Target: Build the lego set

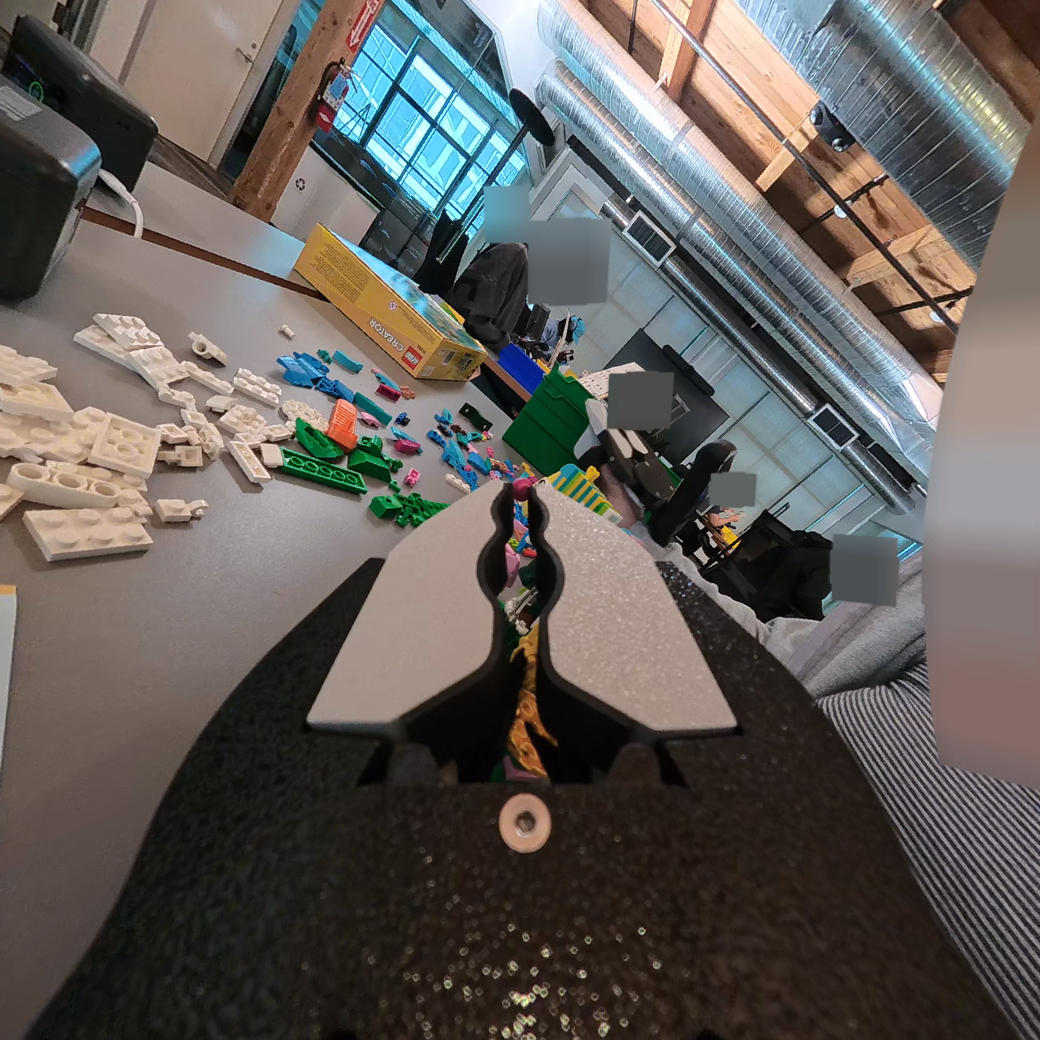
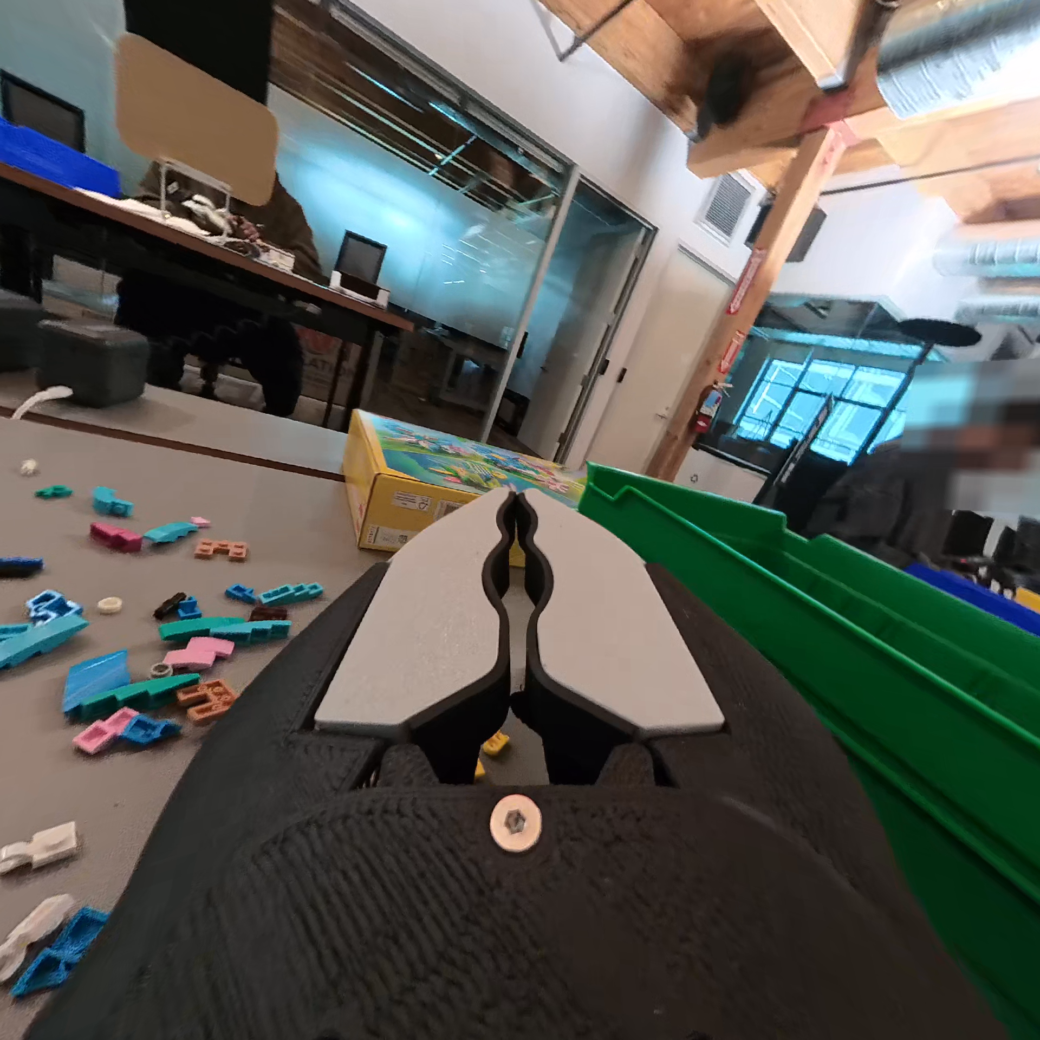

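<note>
The surface (image 1: 169, 647) is plain grey; on its left lie white bricks (image 1: 84, 439), beside them green bricks (image 1: 323, 470) and one orange ribbed piece (image 1: 343, 422); farther right lie blue, teal and pink pieces (image 1: 450, 450); the far box (image 1: 388, 309) is yellow, its top (image 2: 467, 450) printed in many bright colours; the bin (image 2: 844, 619) on the right is solid green; each claw, left (image 1: 523, 495) and right (image 2: 516, 498), has pale grey fingers edged in black on a speckled black body; cloth (image 1: 956, 844) at near right is striped grey and white.
</note>
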`<state>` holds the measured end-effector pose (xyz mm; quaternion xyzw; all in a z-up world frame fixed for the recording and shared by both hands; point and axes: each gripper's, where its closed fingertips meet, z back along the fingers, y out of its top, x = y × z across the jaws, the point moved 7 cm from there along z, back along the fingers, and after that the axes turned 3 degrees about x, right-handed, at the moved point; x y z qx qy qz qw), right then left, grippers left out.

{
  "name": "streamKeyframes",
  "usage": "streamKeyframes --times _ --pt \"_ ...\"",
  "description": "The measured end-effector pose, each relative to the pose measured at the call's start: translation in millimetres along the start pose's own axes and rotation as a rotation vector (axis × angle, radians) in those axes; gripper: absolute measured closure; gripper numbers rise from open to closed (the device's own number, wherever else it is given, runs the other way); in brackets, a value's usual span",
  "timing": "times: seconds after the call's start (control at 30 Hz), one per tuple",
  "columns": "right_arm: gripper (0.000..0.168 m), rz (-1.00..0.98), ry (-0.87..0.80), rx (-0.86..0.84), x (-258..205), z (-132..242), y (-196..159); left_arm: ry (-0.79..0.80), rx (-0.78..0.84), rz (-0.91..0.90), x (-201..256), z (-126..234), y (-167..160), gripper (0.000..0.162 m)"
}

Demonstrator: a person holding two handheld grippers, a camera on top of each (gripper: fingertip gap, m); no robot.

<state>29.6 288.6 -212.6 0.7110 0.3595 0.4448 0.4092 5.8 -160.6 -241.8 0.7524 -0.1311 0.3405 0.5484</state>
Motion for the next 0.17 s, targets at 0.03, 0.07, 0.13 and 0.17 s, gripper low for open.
streamKeyframes --times 0.03,0.07,0.13,0.17 --pt "0.168 -0.019 -0.015 -0.005 3.5 -0.1 -0.6 0.0 0.0 0.0 0.0 0.1 0.0 0.158" --pt "0.168 -0.035 -0.028 -0.008 6.7 -0.1 -1.0 0.0 0.0 0.0 0.1 0.0 -0.1 0.158" --pt "0.168 -0.066 -0.05 -0.01 12.2 0.2 -1.4 0.0 -0.001 0.0 0.1 0.0 -0.1 0.158" --pt "0.168 -0.077 -0.059 -0.011 14.4 0.3 -1.7 0.0 0.0 0.0 0.1 0.0 -0.1 0.158"
